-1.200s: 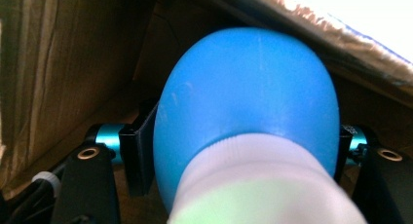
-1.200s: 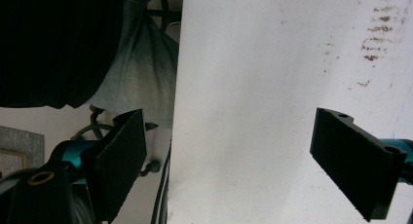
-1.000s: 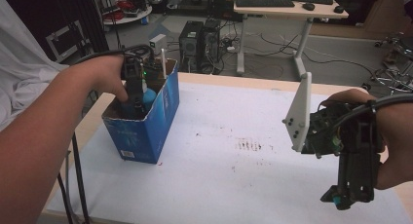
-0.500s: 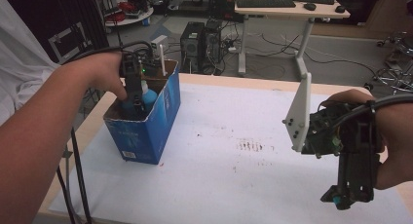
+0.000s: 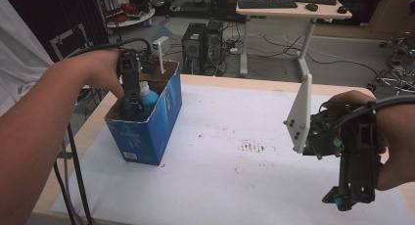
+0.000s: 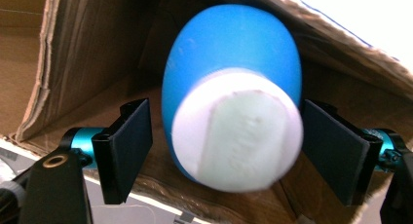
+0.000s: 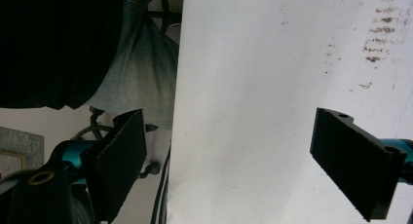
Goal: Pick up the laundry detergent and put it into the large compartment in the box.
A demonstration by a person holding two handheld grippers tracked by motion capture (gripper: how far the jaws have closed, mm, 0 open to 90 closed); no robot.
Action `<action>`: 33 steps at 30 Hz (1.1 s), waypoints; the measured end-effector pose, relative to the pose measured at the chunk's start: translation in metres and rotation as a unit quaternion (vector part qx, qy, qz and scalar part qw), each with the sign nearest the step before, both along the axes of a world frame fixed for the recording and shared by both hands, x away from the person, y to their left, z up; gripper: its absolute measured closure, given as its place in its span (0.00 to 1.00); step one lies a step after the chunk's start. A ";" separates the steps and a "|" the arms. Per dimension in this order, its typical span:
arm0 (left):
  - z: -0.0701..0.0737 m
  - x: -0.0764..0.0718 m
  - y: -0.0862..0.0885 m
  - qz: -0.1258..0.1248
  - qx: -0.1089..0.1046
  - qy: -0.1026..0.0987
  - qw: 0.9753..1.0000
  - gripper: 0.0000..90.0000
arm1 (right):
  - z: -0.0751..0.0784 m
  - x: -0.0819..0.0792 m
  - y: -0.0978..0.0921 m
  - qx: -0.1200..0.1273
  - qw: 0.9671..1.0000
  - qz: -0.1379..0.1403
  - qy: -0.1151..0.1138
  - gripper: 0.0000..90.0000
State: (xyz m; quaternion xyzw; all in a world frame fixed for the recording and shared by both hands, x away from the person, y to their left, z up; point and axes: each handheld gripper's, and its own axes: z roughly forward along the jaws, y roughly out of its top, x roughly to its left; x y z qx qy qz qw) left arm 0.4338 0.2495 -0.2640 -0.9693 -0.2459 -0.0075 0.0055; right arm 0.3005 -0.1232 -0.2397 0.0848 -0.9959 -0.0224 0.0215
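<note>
Down inside the box, my left claw (image 6: 221, 151) stands released, its two black jaws wide apart on either side of a blue bottle (image 6: 234, 102). White cap (image 6: 238, 136) of the bottle faces straight up at the claw's camera, a flat oval lid on top of it. Right jaw looks right against the cap's edge; left jaw stands off with a gap. Not clamped on it.

From the high view, left claw (image 5: 133, 103) points down into the blue cardboard box (image 5: 147, 132), my left hand (image 5: 100, 73) gripping it from above. Bottle (image 5: 147, 95) sits upright in the box, just beside the claw's tips, toward the box's right wall. Brown cardboard inside, blue print outside. Box stands near the left edge of the table (image 5: 235, 161), on its white covering.

My right claw (image 5: 345, 198) hangs over the table's right side, well apart from the box, pointing down and toward me. Jaws released, wide apart, nothing between them; white tabletop shows through the gap in the right gripper view (image 7: 229, 151). Grey three-cornered plate (image 5: 299, 112) stands up on its top. Faint brown stains (image 5: 252, 146) mark the white surface between box and right claw.
</note>
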 end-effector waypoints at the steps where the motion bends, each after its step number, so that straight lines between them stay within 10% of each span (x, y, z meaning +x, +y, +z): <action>1: 0.001 -0.001 0.000 0.000 0.001 -0.003 1.000 0.22 | 0.000 0.000 0.000 0.000 1.000 -0.001 0.000 0.14; 23: 0.035 -0.012 -0.007 -0.006 0.012 -0.022 1.000 0.10 | 0.000 0.001 0.000 0.001 1.000 0.002 0.001 0.14; 33: 0.055 -0.024 -0.030 -0.053 0.014 -0.023 0.998 0.04 | 0.000 0.003 -0.002 0.002 1.000 0.002 0.003 0.14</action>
